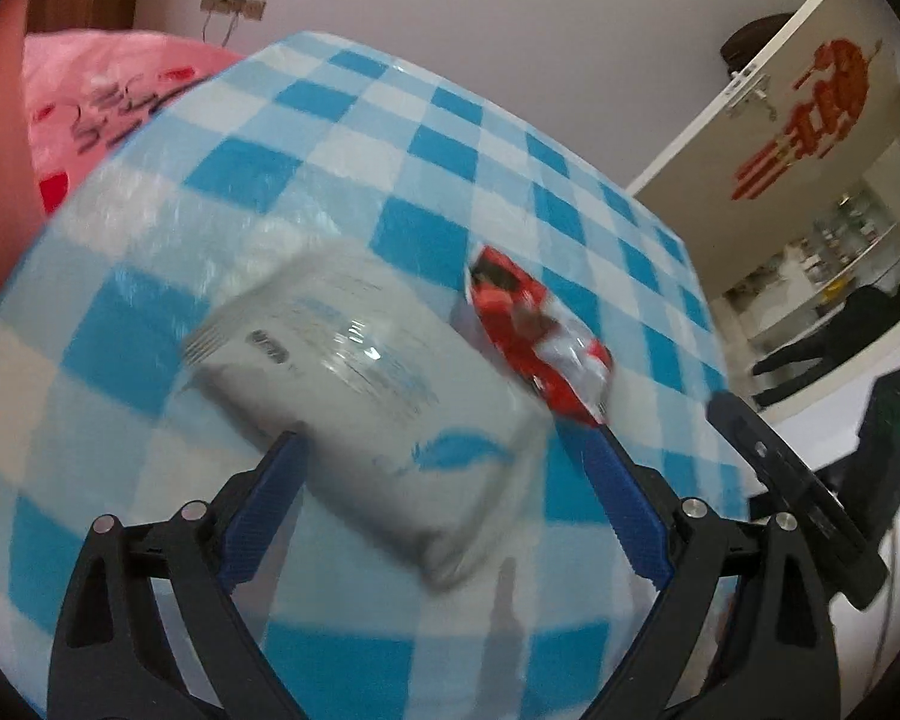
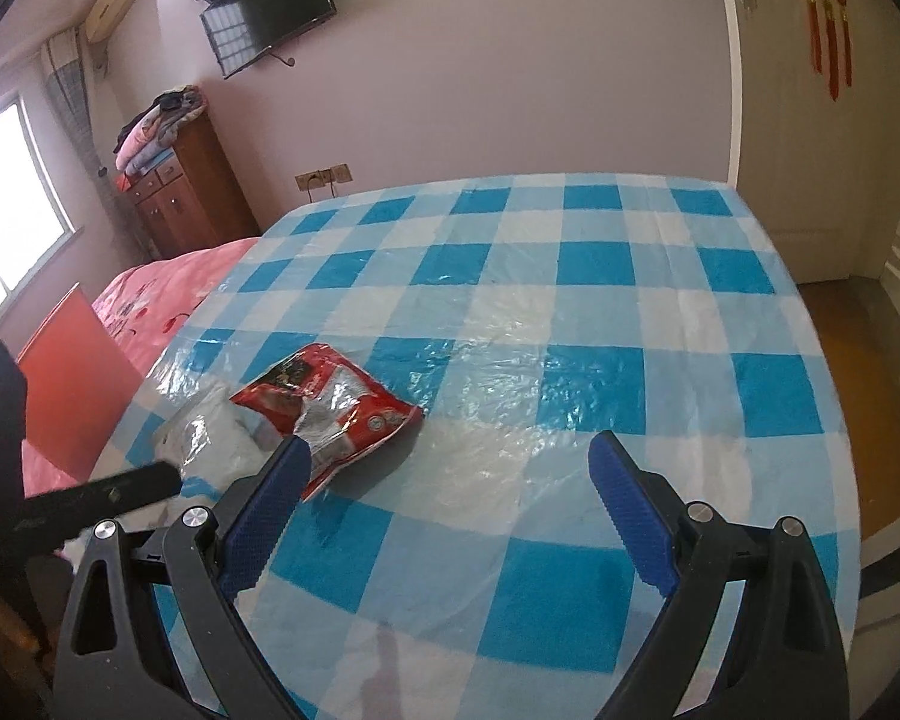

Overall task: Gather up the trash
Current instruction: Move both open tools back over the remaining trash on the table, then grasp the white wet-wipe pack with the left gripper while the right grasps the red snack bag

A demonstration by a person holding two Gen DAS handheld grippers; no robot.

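Observation:
A white plastic packet [image 1: 360, 372] with blue print lies on the blue-and-white checked table [image 1: 330, 120], its near end between the fingers of my left gripper [image 1: 444, 444], which is open and hovers low over it. A crumpled red snack wrapper [image 1: 534, 330] lies just beyond, touching the packet's far side. In the right wrist view the red wrapper [image 2: 330, 402] sits at the left fingertip of my right gripper [image 2: 450, 450], which is open and holds nothing. The white packet [image 2: 210, 432] shows left of it. The left view is blurred.
Clear plastic film covers the tablecloth [image 2: 570, 312]. A bed with a pink cover [image 2: 150, 288] and a red panel [image 2: 72, 372] stand left of the table. A wooden cabinet [image 2: 180, 198] is behind, a white door [image 2: 810, 120] to the right, bare cloth across the table's right side.

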